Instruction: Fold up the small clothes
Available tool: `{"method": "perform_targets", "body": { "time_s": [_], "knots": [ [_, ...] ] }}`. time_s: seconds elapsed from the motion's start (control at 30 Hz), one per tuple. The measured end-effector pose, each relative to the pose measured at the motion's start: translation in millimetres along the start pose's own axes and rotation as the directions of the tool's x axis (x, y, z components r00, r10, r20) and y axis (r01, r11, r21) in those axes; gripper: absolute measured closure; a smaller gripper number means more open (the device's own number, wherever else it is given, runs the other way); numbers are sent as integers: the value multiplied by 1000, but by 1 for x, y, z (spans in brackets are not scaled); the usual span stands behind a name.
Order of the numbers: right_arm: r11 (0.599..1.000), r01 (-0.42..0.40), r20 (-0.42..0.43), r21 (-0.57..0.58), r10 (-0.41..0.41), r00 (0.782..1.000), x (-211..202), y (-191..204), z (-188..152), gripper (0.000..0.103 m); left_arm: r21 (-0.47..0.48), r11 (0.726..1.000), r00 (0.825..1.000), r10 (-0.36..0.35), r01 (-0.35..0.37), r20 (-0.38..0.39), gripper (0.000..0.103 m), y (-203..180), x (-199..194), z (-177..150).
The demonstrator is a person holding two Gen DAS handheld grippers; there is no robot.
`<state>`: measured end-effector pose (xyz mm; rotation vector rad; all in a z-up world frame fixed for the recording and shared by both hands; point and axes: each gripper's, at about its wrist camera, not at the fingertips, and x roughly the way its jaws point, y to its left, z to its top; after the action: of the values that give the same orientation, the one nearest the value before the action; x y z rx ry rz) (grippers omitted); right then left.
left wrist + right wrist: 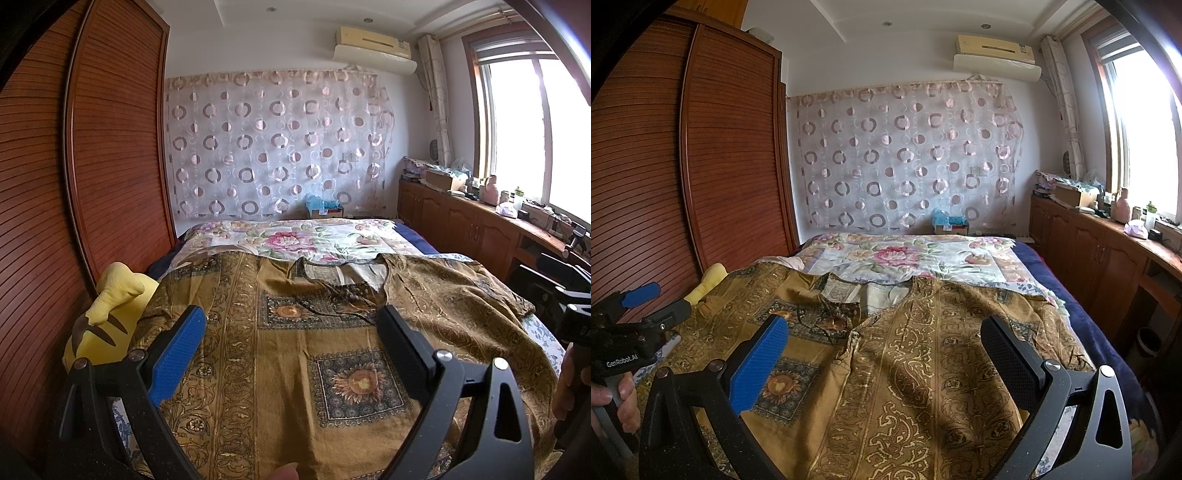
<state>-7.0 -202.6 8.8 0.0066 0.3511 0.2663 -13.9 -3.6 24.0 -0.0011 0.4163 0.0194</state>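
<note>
The left hand-held gripper [290, 325] hangs released over the garment, one finger faced with a ribbed blue pad [181, 354], the other matte black, spread wide with nothing between them. The right hand-held gripper [884, 336] is likewise released, its blue and black pads well apart above the cloth. Seen from the right wrist, the left tool's black body reads "GenRobot.AI" in white.

Straight ahead of both lies the mustard-brown shirt [295, 354], front up and spread flat on the bed [908, 258]. Its thin woven cloth is printed with sunflower squares, scroll borders and gold paisley bands; the scooped neckline [343, 264] points away from the grippers.

Beyond the shirt the floral bedspread shows a smooth open stretch. To the left of the left gripper a soft yellow plush toy [110, 314] sits just beside the shirt's edge, against a slatted wooden wardrobe [110, 147]. To the right of the right gripper the dark blue bed edge [1067, 295] drops off toward wooden cabinets [1089, 251].
</note>
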Motion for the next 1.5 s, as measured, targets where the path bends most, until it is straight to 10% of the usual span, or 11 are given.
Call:
{"method": "perform_targets", "body": {
  "time_s": [0.5,1.5],
  "knots": [
    [1000,-28,-5,-2,28,1000,9,5,-2,0,0,1000,999,-9,9,-35,9,12,6,2],
    [965,-249,-181,-83,232,956,56,15,0,0,-26,998,945,41,-52,-325,18,176,73,-43]
  ]
}}
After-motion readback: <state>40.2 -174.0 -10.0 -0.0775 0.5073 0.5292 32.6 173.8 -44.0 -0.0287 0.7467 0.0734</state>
